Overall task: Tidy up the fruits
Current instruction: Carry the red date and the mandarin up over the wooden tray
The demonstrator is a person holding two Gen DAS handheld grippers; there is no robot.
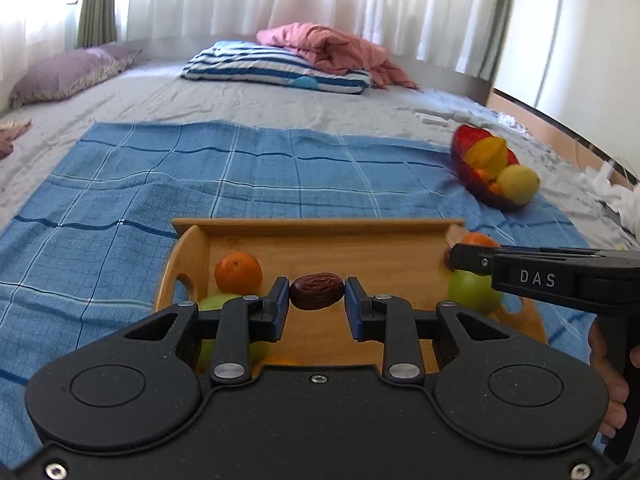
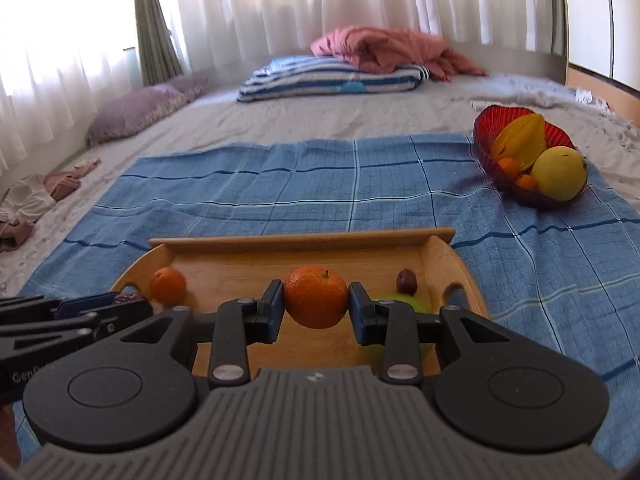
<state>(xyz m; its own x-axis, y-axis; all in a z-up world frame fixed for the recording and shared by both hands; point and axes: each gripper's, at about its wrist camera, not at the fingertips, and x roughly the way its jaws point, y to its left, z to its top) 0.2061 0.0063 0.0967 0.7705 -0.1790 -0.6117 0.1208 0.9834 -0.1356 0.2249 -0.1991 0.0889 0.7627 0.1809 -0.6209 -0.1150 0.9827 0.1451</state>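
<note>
A wooden tray (image 1: pixel 320 226) lies on a blue checked cloth (image 1: pixel 200 168). My left gripper (image 1: pixel 317 300) is shut on a brown date (image 1: pixel 317 291) above the tray. An orange (image 1: pixel 238 273) and a green apple (image 1: pixel 214 304) lie at the tray's left. My right gripper (image 2: pixel 316 304) is shut on an orange (image 2: pixel 316 297) above the tray (image 2: pixel 304 240). Another date (image 2: pixel 407 281), a green apple (image 2: pixel 404 304) and an orange (image 2: pixel 168 285) lie in the tray. The right gripper also shows in the left wrist view (image 1: pixel 472 258).
A red bowl (image 2: pixel 504 114) holding a starfruit, a yellow fruit and small oranges sits at the cloth's right edge. Pillows, a striped folded blanket (image 2: pixel 332 76) and a pink blanket lie at the far end of the bed. Curtains hang behind.
</note>
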